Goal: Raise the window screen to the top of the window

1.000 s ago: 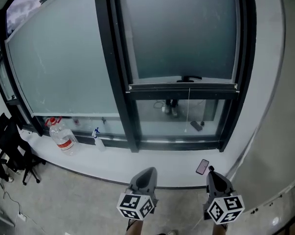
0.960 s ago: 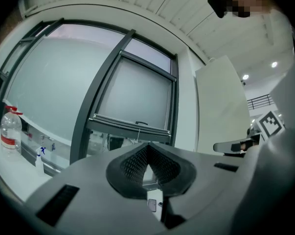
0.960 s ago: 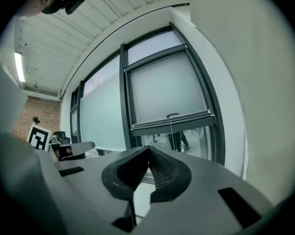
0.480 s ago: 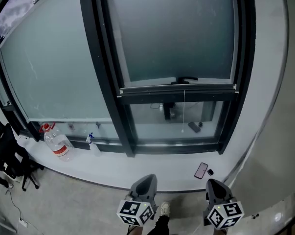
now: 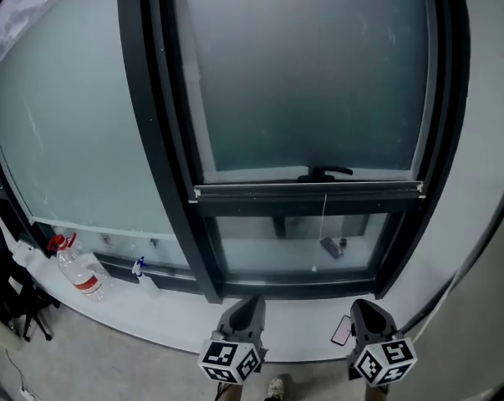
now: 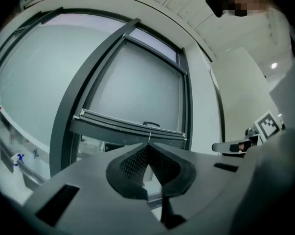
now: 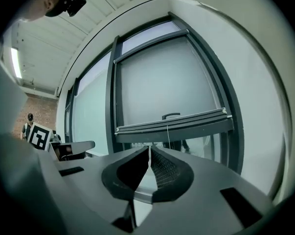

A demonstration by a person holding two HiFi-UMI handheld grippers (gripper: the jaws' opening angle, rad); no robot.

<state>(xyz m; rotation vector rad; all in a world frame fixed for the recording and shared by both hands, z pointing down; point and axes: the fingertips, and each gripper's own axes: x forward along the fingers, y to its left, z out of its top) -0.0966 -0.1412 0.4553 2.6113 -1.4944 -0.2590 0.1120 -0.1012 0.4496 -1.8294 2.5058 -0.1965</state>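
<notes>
Window screen [image 5: 310,82] drawn down, bottom bar [image 5: 308,192] low in frame [image 5: 164,140], handle [image 5: 324,173] at its middle. Left gripper [image 5: 250,303], right gripper [image 5: 364,307] below, well apart from it, fingers pressed together, empty, likely readying reach.

window frame [image 5: 155,140]: black | window screen [image 5: 306,82]: grey | bottle cap [image 5: 58,242]: red

I face a frosted pane [image 5: 68,132] left of a black mullion [image 5: 155,140]; a white sill [image 5: 172,316] runs below it; grey floor [image 5: 84,359] beneath; black chair [image 5: 2,267] far left; white wall [image 5: 494,140] right.
</notes>
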